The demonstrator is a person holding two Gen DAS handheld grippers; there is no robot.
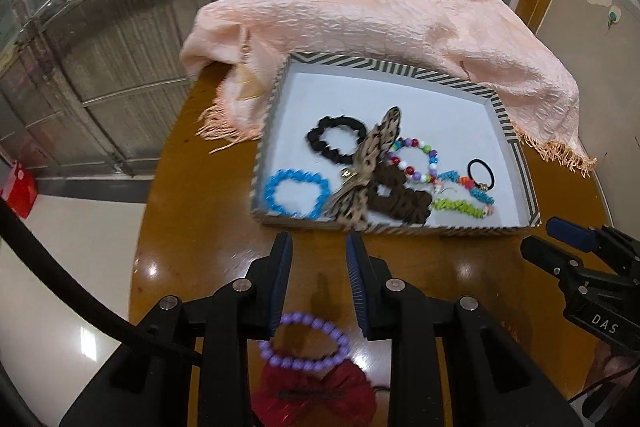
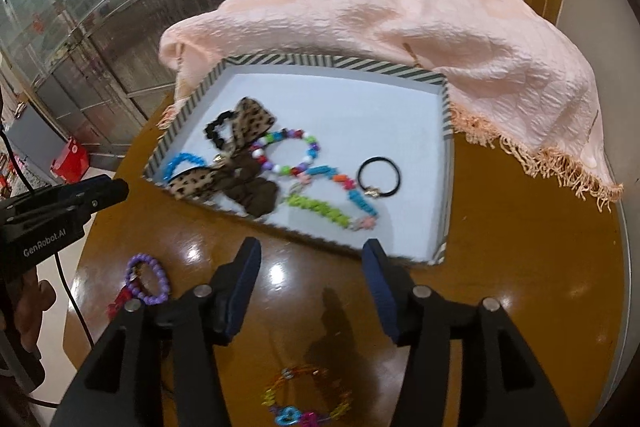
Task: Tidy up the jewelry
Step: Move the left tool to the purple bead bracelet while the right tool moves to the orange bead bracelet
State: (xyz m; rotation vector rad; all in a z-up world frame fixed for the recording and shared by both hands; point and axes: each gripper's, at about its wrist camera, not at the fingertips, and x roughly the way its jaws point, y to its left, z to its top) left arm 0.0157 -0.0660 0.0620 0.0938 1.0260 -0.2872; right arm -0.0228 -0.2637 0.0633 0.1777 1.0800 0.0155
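A striped-rim tray (image 1: 276, 99) (image 2: 188, 103) on the round wooden table holds a blue bead bracelet (image 1: 296, 193), a black scrunchie (image 1: 338, 139), a leopard bow (image 1: 370, 163) (image 2: 240, 131), a brown scrunchie (image 1: 400, 197), a multicolour bead bracelet (image 2: 286, 153), a colourful charm chain (image 2: 320, 207) and a black hair tie (image 2: 378, 177). My left gripper (image 1: 319, 247) is open and empty just before the tray's near edge. A purple bead bracelet (image 1: 304, 347) (image 2: 146, 277) and a red bow (image 1: 316, 391) lie under it. My right gripper (image 2: 312, 253) is open and empty, above a wire charm bracelet (image 2: 306, 397).
A peach fringed scarf (image 1: 380, 19) (image 2: 400, 27) is heaped behind the tray and hangs over the table's far edge. The table's left edge drops to a light tiled floor (image 1: 72, 267). Metal shutters stand behind.
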